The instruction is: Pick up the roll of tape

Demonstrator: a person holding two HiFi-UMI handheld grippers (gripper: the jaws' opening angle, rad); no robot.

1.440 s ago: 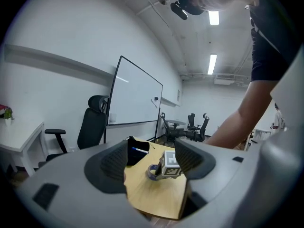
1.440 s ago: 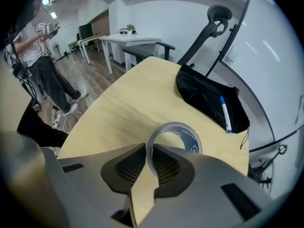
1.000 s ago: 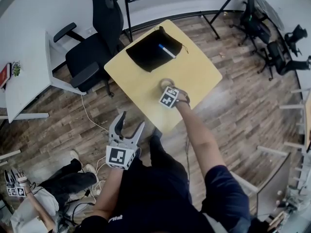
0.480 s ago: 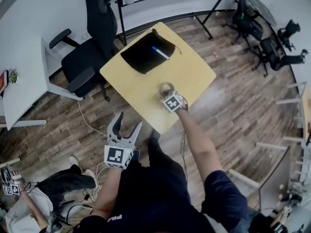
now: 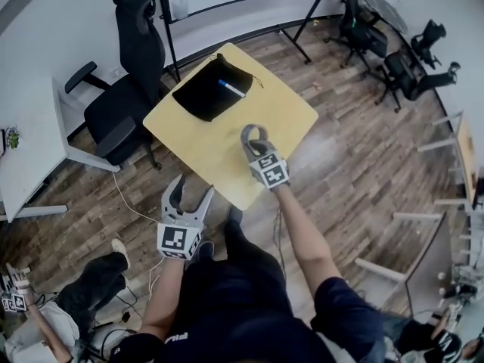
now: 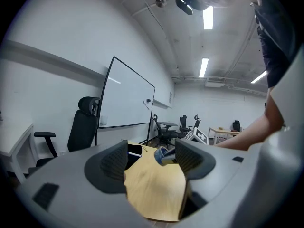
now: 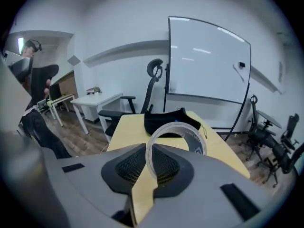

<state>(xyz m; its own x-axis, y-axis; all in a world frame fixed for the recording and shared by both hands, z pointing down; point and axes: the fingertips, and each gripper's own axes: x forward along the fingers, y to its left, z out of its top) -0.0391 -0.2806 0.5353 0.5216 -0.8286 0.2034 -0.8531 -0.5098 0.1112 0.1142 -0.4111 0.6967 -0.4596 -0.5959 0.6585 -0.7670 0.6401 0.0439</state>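
Observation:
The roll of tape (image 7: 176, 137) is a thin ring, pinched by its rim between the pads of my right gripper (image 7: 148, 166), which is shut on it. In the head view the tape (image 5: 255, 134) hangs above the yellow table (image 5: 287, 112), clear of its top, in my right gripper (image 5: 257, 145). The left gripper view shows the tape (image 6: 163, 156) as a blue-grey ring beyond the jaws. My left gripper (image 5: 188, 193) stands open and empty near the table's near corner; the left gripper view shows my left gripper (image 6: 152, 158) with its jaws apart.
A black pouch (image 5: 206, 89) with a blue-and-white pen (image 5: 230, 88) lies at the table's far side. A black office chair (image 5: 119, 108) stands left of the table, more chairs (image 5: 393, 48) at the back right. A white desk (image 5: 26, 153) is at the left.
My right gripper has risen off the table with the tape held in it and has rolled, so the ring now stands up. The left gripper has stayed near the table's corner.

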